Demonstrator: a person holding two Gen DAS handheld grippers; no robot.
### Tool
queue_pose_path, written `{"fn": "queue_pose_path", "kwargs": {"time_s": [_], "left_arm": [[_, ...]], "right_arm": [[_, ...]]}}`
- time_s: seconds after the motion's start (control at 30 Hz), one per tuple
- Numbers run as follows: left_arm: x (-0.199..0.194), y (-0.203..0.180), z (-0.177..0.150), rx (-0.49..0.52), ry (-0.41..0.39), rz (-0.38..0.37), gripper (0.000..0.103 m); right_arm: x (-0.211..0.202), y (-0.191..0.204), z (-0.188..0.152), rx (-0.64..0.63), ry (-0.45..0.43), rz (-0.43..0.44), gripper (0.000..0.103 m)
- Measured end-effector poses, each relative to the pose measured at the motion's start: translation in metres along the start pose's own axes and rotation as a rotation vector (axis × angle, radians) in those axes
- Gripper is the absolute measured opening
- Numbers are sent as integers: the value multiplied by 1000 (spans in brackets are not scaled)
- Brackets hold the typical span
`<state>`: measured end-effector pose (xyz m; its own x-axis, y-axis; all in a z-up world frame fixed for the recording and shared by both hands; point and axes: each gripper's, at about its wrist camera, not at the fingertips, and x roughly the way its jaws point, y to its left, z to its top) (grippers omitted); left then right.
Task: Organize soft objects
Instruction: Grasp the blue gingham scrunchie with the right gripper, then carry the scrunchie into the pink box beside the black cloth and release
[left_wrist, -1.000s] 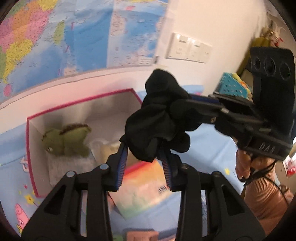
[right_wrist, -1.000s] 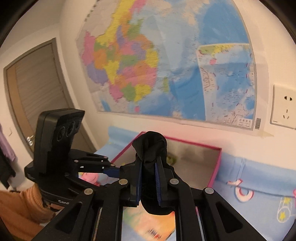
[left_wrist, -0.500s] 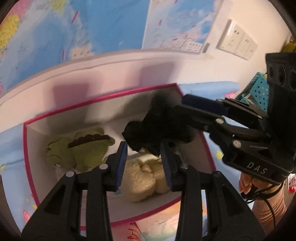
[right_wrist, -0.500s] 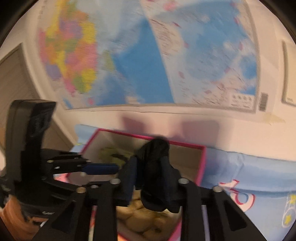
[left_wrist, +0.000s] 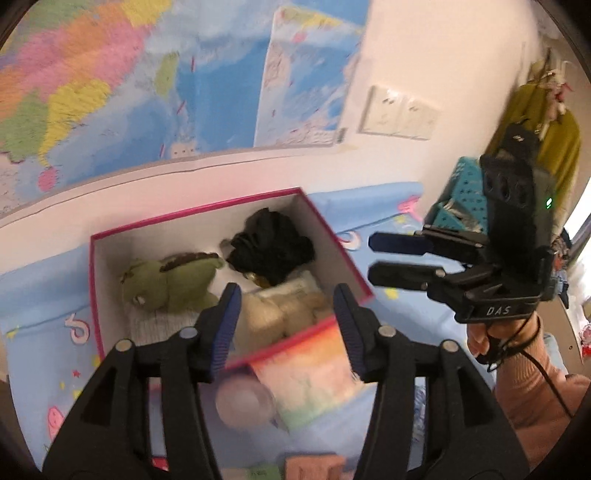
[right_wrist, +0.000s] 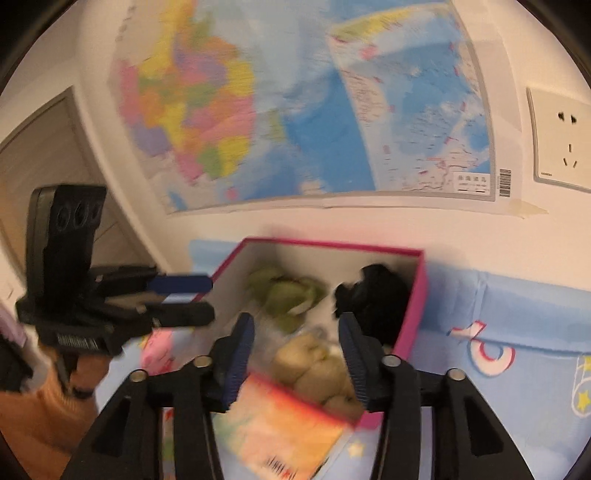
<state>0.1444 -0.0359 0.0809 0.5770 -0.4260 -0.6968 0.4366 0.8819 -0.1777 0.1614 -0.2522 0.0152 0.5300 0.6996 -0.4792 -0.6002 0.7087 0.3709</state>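
Observation:
A black soft cloth bundle (left_wrist: 271, 249) lies in the far right corner of the pink-rimmed box (left_wrist: 354, 275); it also shows in the right wrist view (right_wrist: 373, 297), inside the box (right_wrist: 415, 306). A green plush toy (left_wrist: 166, 282) (right_wrist: 288, 291) and a beige plush (left_wrist: 284, 308) (right_wrist: 317, 369) lie beside it. My left gripper (left_wrist: 286, 326) is open and empty, just in front of the box. My right gripper (right_wrist: 297, 354) is open and empty over the box's near edge; it shows in the left wrist view (left_wrist: 400, 260) to the right of the box.
The box stands on a blue cartoon-print sheet (right_wrist: 517, 332) against a white wall with a world map (right_wrist: 295, 110) and sockets (right_wrist: 561, 140). A colourful booklet (left_wrist: 310, 373) and a round pale object (left_wrist: 243, 400) lie in front of the box. A teal basket (left_wrist: 463, 199) stands at right.
Both grippers have opened and let go of the black bundle, which now lies in the box. Both have drawn back a little from the box.

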Motion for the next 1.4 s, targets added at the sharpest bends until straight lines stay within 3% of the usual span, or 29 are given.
{"fn": "queue_pose_path", "kwargs": {"time_s": [0.13,0.37,0.63,0.9,0.93,1.03,1.1,1.3,1.4], "left_arm": [[-29,-16,-31,33,-28,-65,55],[-32,-58,-81,93,23,-206,55],[25,-104,-139,167,235,-280,55],[61,-113,-161,123,354,-340,55],[62,-114,-161,126,357,-339,55],[64,-117,-162,123,362,-348,55],[66,-118,-164,115,368,-350,55],[76,-115,-166,89,373,-351,55],[72,-113,-157,69,326,-351,55]], "right_arm": [[-19,16,-26,-32,29,54,53],[-23,23,-92,-35,187,21,55],[-21,5,-166,47,366,-55,55],[-30,0,-188,110,365,-29,55],[-28,0,-190,111,368,-22,52],[-21,1,-190,107,382,-14,27],[-21,3,-190,107,379,-21,19],[-36,13,-172,100,284,1,13],[-40,21,-157,87,237,17,13]]}}
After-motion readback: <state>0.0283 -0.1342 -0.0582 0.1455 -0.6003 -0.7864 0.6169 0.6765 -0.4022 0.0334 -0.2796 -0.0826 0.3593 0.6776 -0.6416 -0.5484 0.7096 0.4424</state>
